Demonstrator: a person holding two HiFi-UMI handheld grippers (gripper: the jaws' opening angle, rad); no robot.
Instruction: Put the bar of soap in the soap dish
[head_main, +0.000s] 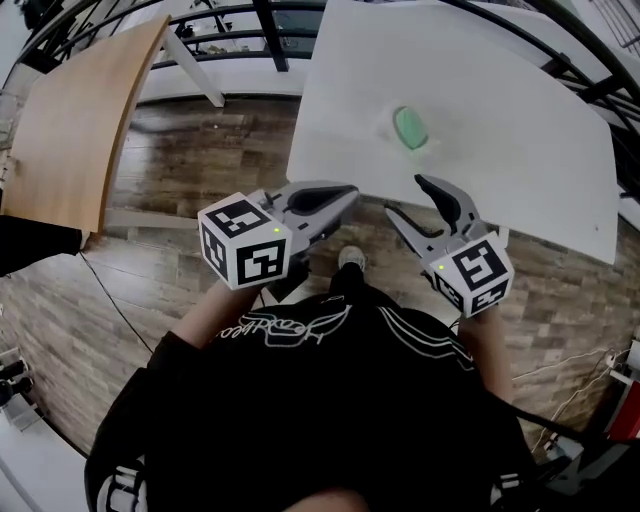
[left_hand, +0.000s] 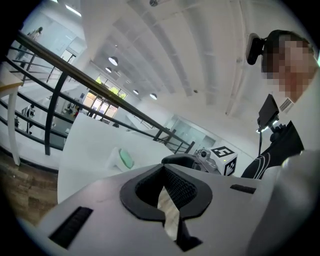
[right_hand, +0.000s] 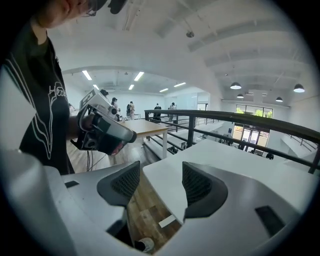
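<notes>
A green oval bar of soap (head_main: 410, 128) lies on the white table (head_main: 520, 150), in what looks like a low white soap dish (head_main: 393, 125). The left gripper view shows the soap (left_hand: 126, 159) and the dish (left_hand: 114, 159) far ahead. Both grippers hang over the wood floor, short of the table's near edge. My left gripper (head_main: 347, 195) (left_hand: 163, 194) is shut, with nothing between its pads. My right gripper (head_main: 405, 196) (right_hand: 160, 187) stands open and empty, with the table corner showing between its pads.
A wooden table (head_main: 80, 130) stands at the left and a black railing (head_main: 270, 40) runs along the back. The person's shoe (head_main: 350, 260) rests on the plank floor below the grippers. A black cable (head_main: 120, 300) trails across the floor at left.
</notes>
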